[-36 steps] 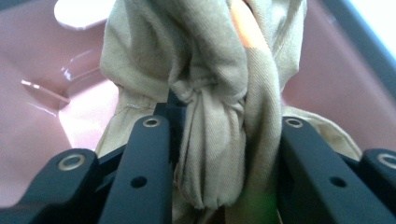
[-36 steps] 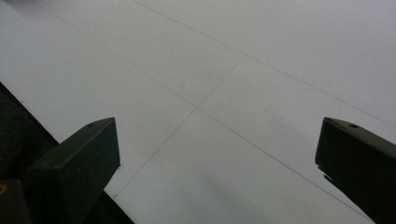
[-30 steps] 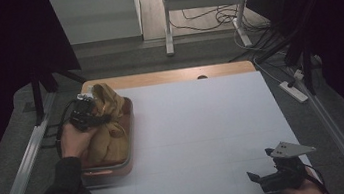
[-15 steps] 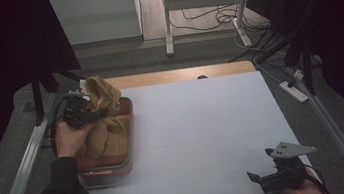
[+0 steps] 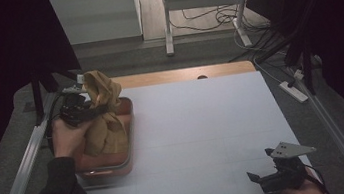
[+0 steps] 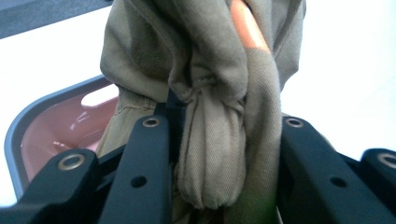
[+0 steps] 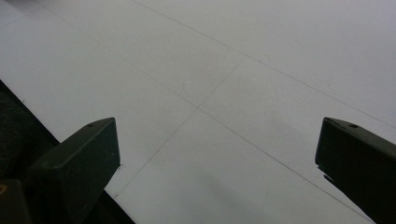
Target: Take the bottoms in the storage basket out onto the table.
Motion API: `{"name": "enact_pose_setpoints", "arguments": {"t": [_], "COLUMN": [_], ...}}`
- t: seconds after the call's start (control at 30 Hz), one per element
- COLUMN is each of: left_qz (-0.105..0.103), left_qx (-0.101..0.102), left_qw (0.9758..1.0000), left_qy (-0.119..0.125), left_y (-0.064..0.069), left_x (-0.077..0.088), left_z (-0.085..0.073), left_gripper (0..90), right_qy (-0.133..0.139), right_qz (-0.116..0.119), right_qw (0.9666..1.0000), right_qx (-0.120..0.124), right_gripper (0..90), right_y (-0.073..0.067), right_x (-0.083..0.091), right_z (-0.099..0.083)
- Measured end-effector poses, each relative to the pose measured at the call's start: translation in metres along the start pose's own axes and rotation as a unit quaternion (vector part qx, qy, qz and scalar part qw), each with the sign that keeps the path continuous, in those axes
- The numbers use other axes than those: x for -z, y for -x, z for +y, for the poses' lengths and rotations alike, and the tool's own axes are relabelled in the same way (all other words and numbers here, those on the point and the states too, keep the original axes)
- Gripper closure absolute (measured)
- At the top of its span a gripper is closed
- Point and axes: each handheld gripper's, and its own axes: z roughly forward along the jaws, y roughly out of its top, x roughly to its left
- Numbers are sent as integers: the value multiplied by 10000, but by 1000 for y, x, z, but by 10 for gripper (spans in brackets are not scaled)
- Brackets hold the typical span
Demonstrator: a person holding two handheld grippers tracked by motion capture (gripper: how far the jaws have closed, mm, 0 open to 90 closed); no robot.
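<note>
High view: left gripper [image 5: 77,111] clamped on bunched olive-tan cloth garment [image 5: 104,121], top of the bundle raised above the shallow red-brown plastic tray with grey rim [image 5: 131,132] at far left of the white tabletop [image 5: 203,123]; lower folds apparently resting in the tray. Risk: trailing fabric snagging the rim and dragging or tipping the tray off the left edge. Right gripper [image 5: 276,176] parked at near right, well apart, too far to steady anything.

Left gripper view: jaws closed on a thick twisted fold of the garment [image 6: 219,140], grip on a gathered knot, not the whole bundle. Risk: loose layers sliding out under own weight, garment dropping back or unfurling unevenly. Tray [image 6: 56,130] visible behind, lower left.

Right gripper view: jaws spread wide, nothing between, bare tabletop [image 7: 224,93] below. No hazard here beyond idleness.
</note>
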Motion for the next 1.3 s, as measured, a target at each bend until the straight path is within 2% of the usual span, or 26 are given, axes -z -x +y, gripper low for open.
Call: {"name": "enact_pose_setpoints", "arguments": {"t": [0.13, 0.3, 0.5, 0.7, 0.87, 1.3], "left_qz": [-54, -241, -328, -355, -581, -635], "left_qx": [-8, -52, -254, -393, -466, -700], "left_qw": [10000, 9997, 9991, 9985, 9972, 9955], "left_qy": [62, 85, 104, 132, 91, 43], "left_y": [2, 11, 30, 42, 49, 69], "left_x": [4, 9, 13, 15, 7, -2], "left_z": [2, 8, 18, 23, 26, 35], "left_gripper": [683, 683, 682, 682, 682, 682], "right_qy": [-3, -6, -1, -4, -13, -17], "right_qz": [-27, -23, -26, -27, -26, -28], "right_qw": [10000, 10000, 10000, 10000, 10000, 10000], "right_qx": [-14, -20, -16, -13, -17, -22], "right_gripper": [1, 1, 1, 1, 1, 1], "right_y": [0, 0, 0, 0, 0, 0], "right_x": [0, 0, 0, 0, 0, 0], "right_z": [0, 0, 0, 0, 0, 0]}}
